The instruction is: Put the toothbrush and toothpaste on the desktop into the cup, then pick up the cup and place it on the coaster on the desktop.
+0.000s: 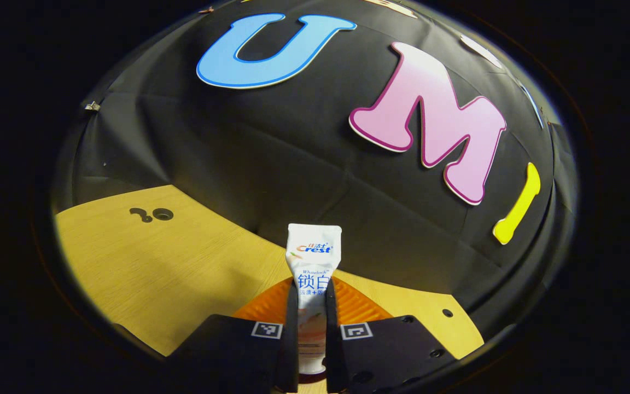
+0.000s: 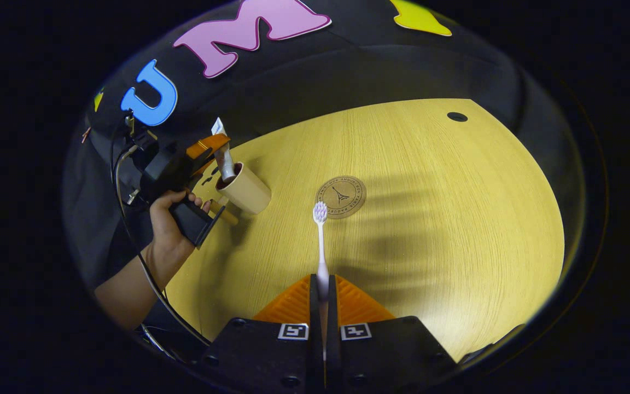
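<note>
Toothpaste (image 1: 313, 262) upright, clamped in left claw (image 2: 222, 158), lower end at the cup (image 2: 245, 189) mouth; toothbrush (image 2: 321, 246) clamped in right claw (image 2: 321, 306), long axis pointing ahead, cup ahead-left on bench (image 2: 430, 219), coaster (image 2: 340, 196) beside bristles.

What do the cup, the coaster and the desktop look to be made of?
Cup: probably matte plastic or ceramic, given its smooth beige wall. Coaster: likely cork or wood; brown disc with a printed emblem. Desktop: wood or wood-look laminate, with fine straight grain.
</note>
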A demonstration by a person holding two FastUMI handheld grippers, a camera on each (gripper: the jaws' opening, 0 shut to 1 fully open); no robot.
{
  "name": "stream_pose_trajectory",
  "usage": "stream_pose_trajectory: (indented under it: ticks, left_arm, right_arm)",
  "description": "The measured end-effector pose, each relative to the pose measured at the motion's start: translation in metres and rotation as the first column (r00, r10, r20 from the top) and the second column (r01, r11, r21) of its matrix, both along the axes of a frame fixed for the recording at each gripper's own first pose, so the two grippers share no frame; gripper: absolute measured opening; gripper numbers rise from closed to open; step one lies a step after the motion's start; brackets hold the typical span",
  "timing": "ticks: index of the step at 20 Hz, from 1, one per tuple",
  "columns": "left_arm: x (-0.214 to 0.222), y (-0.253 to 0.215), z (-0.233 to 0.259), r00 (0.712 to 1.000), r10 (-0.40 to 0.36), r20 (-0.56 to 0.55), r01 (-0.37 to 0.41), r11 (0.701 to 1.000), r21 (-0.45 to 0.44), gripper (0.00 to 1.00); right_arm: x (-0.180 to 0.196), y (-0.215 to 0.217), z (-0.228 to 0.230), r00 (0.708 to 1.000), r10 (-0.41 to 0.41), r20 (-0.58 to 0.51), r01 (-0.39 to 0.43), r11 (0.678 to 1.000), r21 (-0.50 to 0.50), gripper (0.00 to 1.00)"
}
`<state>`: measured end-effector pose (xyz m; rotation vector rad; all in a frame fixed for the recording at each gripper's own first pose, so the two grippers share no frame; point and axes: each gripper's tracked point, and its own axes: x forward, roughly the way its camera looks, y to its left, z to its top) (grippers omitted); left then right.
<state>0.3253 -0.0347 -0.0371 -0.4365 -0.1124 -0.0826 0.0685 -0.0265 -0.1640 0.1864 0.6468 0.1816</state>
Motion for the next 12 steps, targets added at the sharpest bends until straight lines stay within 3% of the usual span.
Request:
stream_pose_trajectory:
  ticks: [2, 6, 10, 12]
  left_arm:
    - [-0.001, -0.001, -0.011, 1.0, 0.001, -0.03, -0.001, 1.0, 0.014, 0.2]
    - [-0.012, -0.007, -0.017, 0.999, -0.033, -0.039, 0.034, 0.999, 0.028, 0.34]
    - [-0.037, 0.002, -0.009, 1.0, -0.015, -0.017, 0.017, 0.994, 0.105, 0.97]
    - [-0.056, 0.011, -0.008, 1.0, 0.003, -0.016, -0.001, 0.993, 0.116, 0.98]
  right_arm:
    - [-0.001, -0.001, 0.001, 1.0, 0.001, -0.001, -0.001, 1.0, -0.004, 0.07]
    - [0.0, -0.001, -0.004, 1.0, 0.007, -0.001, -0.007, 1.0, -0.02, 0.06]
    - [0.005, -0.001, 0.002, 1.0, 0.004, 0.015, -0.004, 1.0, 0.001, 0.06]
    - [0.011, 0.0, 0.009, 1.0, 0.001, 0.031, -0.001, 1.0, 0.014, 0.06]
